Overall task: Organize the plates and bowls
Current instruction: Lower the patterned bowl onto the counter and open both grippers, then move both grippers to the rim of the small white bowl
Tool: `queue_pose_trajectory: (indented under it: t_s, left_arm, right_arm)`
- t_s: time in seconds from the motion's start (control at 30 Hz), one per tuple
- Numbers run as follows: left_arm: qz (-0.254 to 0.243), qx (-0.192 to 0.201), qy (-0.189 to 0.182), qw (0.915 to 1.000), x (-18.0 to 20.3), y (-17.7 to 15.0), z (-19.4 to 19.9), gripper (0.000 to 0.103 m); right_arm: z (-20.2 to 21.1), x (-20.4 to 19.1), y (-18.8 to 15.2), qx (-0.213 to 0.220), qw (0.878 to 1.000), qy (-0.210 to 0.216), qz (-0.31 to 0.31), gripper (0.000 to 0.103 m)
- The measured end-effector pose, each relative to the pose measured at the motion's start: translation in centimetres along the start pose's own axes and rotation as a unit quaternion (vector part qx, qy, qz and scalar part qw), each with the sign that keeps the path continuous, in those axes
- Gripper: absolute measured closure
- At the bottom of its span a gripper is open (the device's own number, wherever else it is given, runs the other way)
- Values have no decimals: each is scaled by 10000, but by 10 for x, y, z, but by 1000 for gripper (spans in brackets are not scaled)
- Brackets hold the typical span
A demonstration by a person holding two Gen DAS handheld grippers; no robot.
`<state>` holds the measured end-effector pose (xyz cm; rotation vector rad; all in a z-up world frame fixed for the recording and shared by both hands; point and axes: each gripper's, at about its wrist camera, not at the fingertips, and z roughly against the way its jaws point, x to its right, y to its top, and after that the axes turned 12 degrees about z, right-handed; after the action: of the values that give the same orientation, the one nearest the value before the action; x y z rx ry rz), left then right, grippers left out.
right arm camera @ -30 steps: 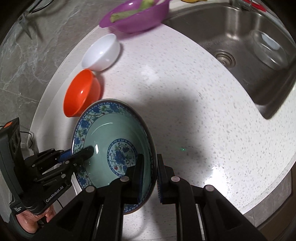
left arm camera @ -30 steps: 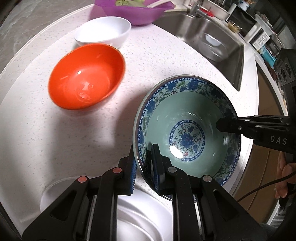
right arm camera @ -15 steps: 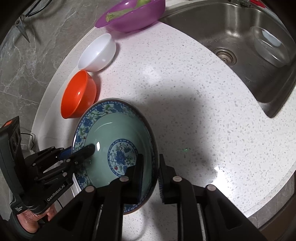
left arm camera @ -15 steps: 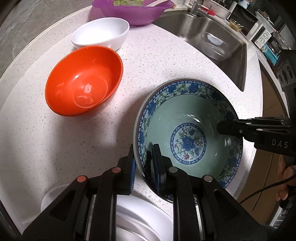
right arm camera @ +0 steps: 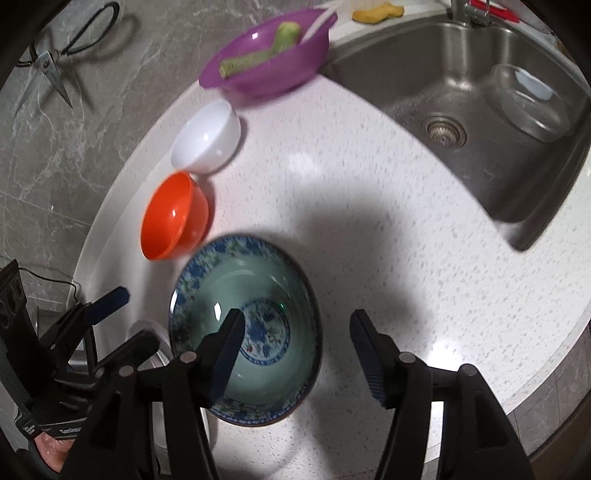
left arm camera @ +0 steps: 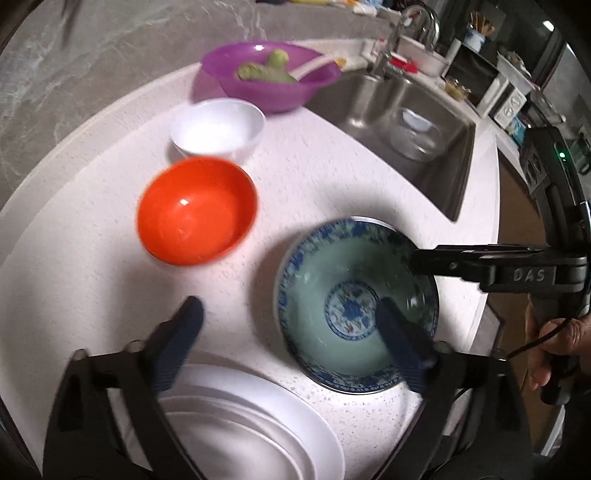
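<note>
Four bowls [left arm camera: 356, 306] on counter [left arm camera: 317, 184]; two claws [left arm camera: 291, 328] just opened.

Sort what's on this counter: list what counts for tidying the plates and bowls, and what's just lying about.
For the job: patterned bowl, orange bowl, white bowl, white plates.

Lying about: scissors, sponge, clear container in the sink, purple bowl with vegetable scraps.

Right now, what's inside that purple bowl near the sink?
The purple bowl holds a green vegetable piece and something long and white leaning on its rim, maybe a spoon. The bowl's near wall hides whatever lies along that side of the bottom.
</note>
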<state>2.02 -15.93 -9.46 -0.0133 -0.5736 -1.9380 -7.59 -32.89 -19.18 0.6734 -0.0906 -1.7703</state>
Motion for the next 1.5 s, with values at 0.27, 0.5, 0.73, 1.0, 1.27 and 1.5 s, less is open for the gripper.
queue_pose_trajectory:
  t_s: [0.27,0.5,0.73,1.0,1.27,1.5]
  left_arm:
    - [116,436,393,9982,-36,30,24,0]
    - [554,388,838,9942,-101,80,14,2]
    - [536,116,809,9952,-135,143,-17,2]
    - [574,-418,546,9960,-141,184,-73,25]
    - [439,-669,369,9961,-135,199,-106,42]
    - [521,-858,119,9949,-140,201,-124,63]
  right_arm:
    - [22,-11,44,483,9986,99,216,34]
    - [15,-36,101,794,9950,353,500,34]
    - [-19,-38,152,748,9951,559,321,34]
    - [-65,-36,187,477,9967,635,151,35]
    - [-100,-33,195,66,9985,547,22,46]
    - [-115,-31,196,-129,9986,504,-65,56]
